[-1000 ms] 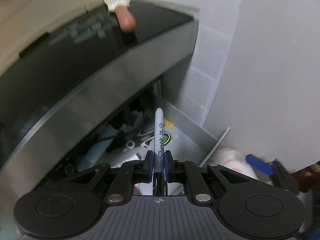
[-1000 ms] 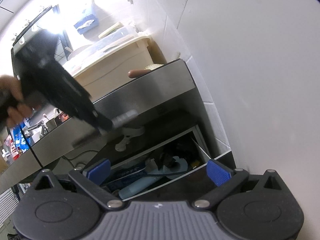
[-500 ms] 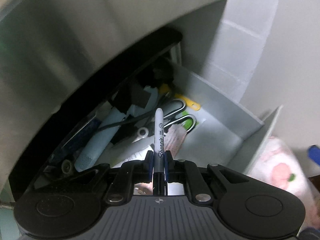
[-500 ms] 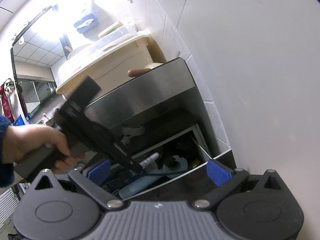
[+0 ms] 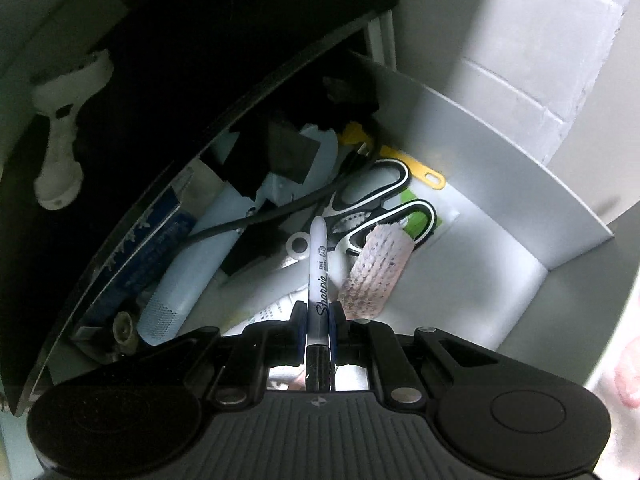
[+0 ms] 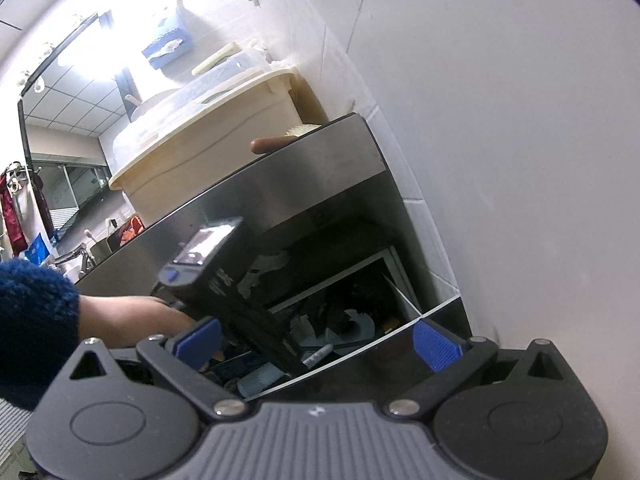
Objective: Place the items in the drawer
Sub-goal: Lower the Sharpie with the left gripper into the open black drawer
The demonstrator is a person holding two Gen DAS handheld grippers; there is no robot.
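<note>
Moved since a second ago: left tool (image 5: 317, 322) dropped from above the steel bench edge down into the mouth of the open grey metal drawer (image 5: 484, 184); right tool (image 6: 316, 344) unmoved.
Left tool: clamped shut on the grey-barrelled black-lettered marker pen (image 5: 319, 268), pen pointing toward 12 o'clock out of the tool, tip over the drawer clutter.
Right tool: jaws spread wide, blue pads apart, nothing between them; waits level outside the drawer.
Task's thing: marker gripped above the drawer contents, not yet resting on anything as far as can be told.
Drawer contents: black-and-white-handled scissors (image 5: 384, 204) at 1 o'clock of the pen tip; white bristle brush head (image 5: 378, 272) just beside the pen at 3 o'clock; pale blue plastic device (image 5: 192, 272) at 9 o'clock; black cable (image 5: 272, 216) across it; yellow plastic tag (image 5: 416, 168) near the back wall.
Step in hand: lowering the marker for release, judged well along.
Next move calls for: slight further descent to a free patch between brush and blue device, then opening the jaws; risk of the pen catching on the scissors' loops.
Surface: brushed stainless bench (image 6: 280, 188) overhanging the drawer, cream lidded plastic tub (image 6: 208, 140) on top.
Room: white tiled wall (image 6: 500, 120) at 3 o'clock; blue knitted sleeve (image 6: 32, 320) at 9 o'clock in the right wrist view.
</note>
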